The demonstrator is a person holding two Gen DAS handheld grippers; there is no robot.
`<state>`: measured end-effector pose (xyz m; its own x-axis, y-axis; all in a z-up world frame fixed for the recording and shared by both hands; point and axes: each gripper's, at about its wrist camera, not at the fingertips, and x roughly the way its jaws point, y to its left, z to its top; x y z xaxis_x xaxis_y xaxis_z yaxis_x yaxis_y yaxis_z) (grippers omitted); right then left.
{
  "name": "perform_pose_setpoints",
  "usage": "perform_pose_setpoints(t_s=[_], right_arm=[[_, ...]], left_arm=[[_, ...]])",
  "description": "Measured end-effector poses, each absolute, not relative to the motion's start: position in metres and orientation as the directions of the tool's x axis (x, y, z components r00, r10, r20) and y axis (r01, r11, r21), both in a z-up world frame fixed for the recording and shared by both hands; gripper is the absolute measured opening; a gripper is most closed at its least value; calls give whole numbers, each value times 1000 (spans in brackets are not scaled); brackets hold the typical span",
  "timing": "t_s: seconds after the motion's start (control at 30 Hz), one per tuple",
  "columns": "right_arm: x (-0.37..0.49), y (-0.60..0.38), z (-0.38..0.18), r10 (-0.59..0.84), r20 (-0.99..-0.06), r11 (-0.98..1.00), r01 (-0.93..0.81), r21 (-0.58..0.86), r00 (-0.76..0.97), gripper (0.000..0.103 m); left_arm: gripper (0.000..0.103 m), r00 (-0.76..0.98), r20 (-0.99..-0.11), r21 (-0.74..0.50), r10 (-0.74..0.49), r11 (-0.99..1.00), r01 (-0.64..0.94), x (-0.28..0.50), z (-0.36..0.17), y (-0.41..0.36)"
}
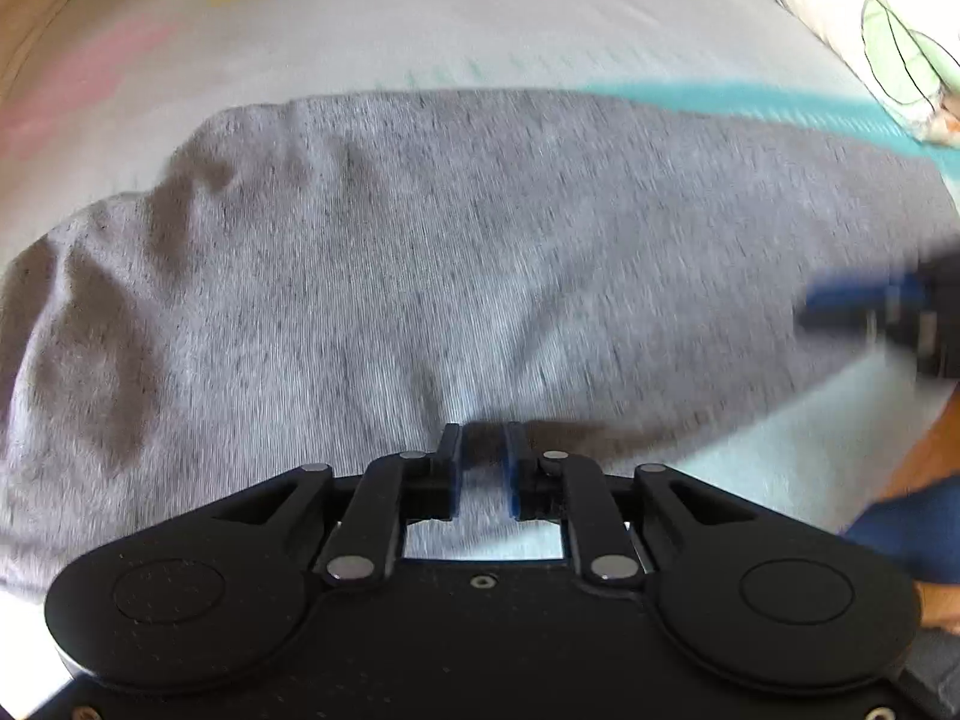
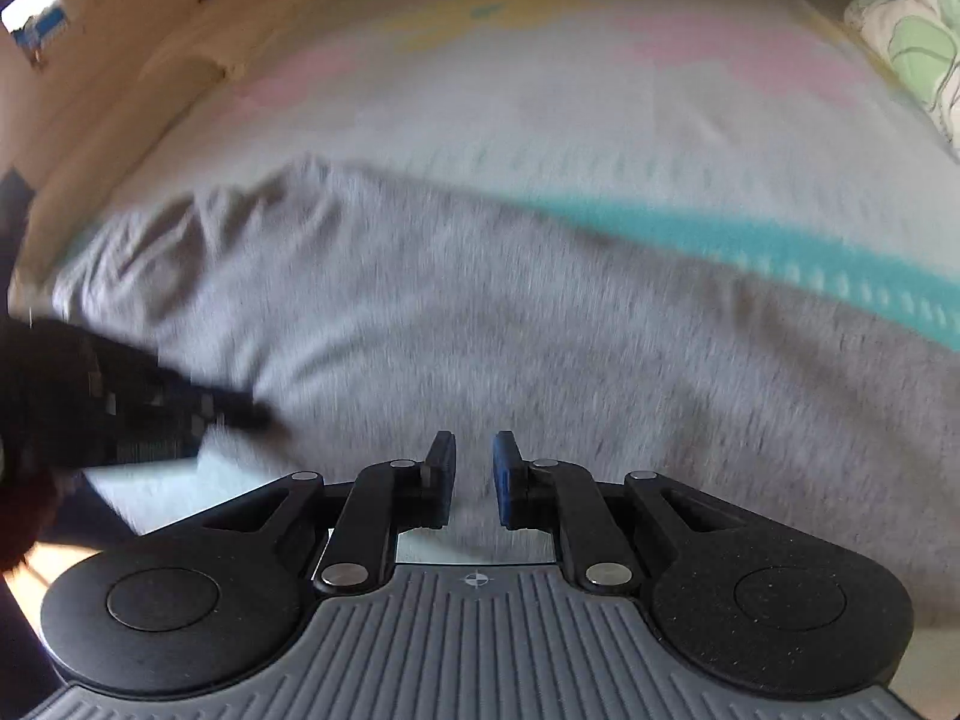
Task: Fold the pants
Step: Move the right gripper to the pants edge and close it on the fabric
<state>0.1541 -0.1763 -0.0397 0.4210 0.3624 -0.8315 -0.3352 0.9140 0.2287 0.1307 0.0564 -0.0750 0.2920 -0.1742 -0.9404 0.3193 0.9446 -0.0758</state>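
While both cameras blur with motion, I see the grey pants [image 1: 420, 276] spread across the bed sheet [image 1: 372, 30], a pale sheet with pink, yellow and teal patches. My left gripper [image 1: 483, 441] points steeply down at the near edge of the pants; its jaws stand a narrow gap apart, with grey cloth showing between them, but I cannot tell whether the pads pinch it. In the right wrist view my right gripper [image 2: 474, 450] hangs over the same garment, jaws likewise slightly parted, cloth visible in the gap, and again I cannot tell if it is grasped. Each gripper shows as a dark smear at the edge of the other's view. A floral pillow [image 1: 888, 30] lies at the sheet's far right corner. A wooden bed frame [image 2: 150, 60] borders the left side.
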Motion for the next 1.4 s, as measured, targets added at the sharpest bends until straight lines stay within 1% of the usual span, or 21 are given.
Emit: perform_pose_setpoints(t_s=[0.13, 0.17, 0.23, 0.27, 0.3, 0.33, 0.4, 0.5, 0.53, 0.57, 0.63, 0.77, 0.87, 1.0, 1.03, 1.07, 1.13, 1.17, 1.2, 1.23, 1.4], right_arm=[[193, -161, -20, 373, -806, 903, -380, 201, 460, 14], [202, -154, -16, 380, -799, 897, -396, 195, 467, 14], [222, -136, -13, 406, -787, 877, -441, 192, 465, 14], [231, -126, -14, 421, -780, 865, -463, 192, 463, 15], [239, -114, -15, 432, -774, 854, -485, 187, 463, 16], [247, -101, -17, 443, -769, 841, -510, 180, 460, 20], [257, -77, -24, 467, -761, 811, -561, 166, 450, 21], [267, -46, -40, 484, -762, 769, -625, 135, 430, 21], [269, -39, -45, 484, -763, 759, -639, 123, 428, 21], [271, -34, -50, 486, -765, 751, -649, 118, 423, 21], [276, -27, -59, 497, -772, 735, -664, 134, 395, 21], [284, -13, -74, 494, -794, 714, -686, 138, 355, 21], [285, -9, -80, 476, -801, 718, -687, 115, 363, 21], [292, -8, -85, 495, -791, 715, -687, 134, 360, 22], [294, -8, -87, 496, -791, 712, -689, 136, 357, 26], [295, -8, -88, 498, -793, 710, -691, 139, 352, 35], [299, -8, -90, 506, -797, 708, -687, 166, 329, 39], [300, -10, -91, 529, -794, 695, -689, 204, 299, 34], [300, -13, -90, 560, -781, 678, -695, 240, 277, 23], [296, -13, -87, 569, -771, 672, -703, 234, 287, 3], [249, -1, -61, 552, -739, 595, -804, 26, 385, 2]], left_arm=[[23, 224, -955, -94, -195, 913, 396, 130, -67, 57], [27, 215, -954, -115, -208, 919, 378, 136, -63, 63], [27, 243, -943, -148, -228, 940, 307, 158, -54, 82], [27, 280, -935, -141, -215, 954, 264, 168, -47, 92], [28, 318, -928, -125, -192, 968, 218, 179, -41, 104], [28, 353, -922, -108, -161, 980, 166, 189, -38, 115], [29, 401, -912, -75, -87, 996, 46, 204, -37, 141], [28, 351, -936, -65, -28, 994, -92, 219, -55, 181], [28, 311, -950, -72, -30, 990, -122, 220, -63, 192], [28, 270, -961, -101, -60, 985, -140, 222, -72, 202], [30, 262, -958, -170, -120, 969, -177, 218, -81, 218], [30, 263, -951, -211, -162, 962, -171, 213, -78, 231], [30, 263, -953, -191, -149, 971, -144, 219, -75, 232], [30, 269, -955, -158, -123, 981, -113, 216, -69, 225], [30, 270, -955, -155, -120, 982, -110, 215, -68, 223], [30, 271, -955, -152, -119, 983, -107, 214, -66, 223], [30, 272, -955, -154, -121, 982, -105, 213, -66, 224], [31, 272, -954, -158, -124, 981, -108, 213, -66, 224], [31, 271, -954, -163, -128, 980, -111, 213, -69, 225], [31, 269, -954, -167, -131, 979, -116, 214, -69, 225], [30, 289, -948, -181, -131, 971, -155, 226, -75, 237]])
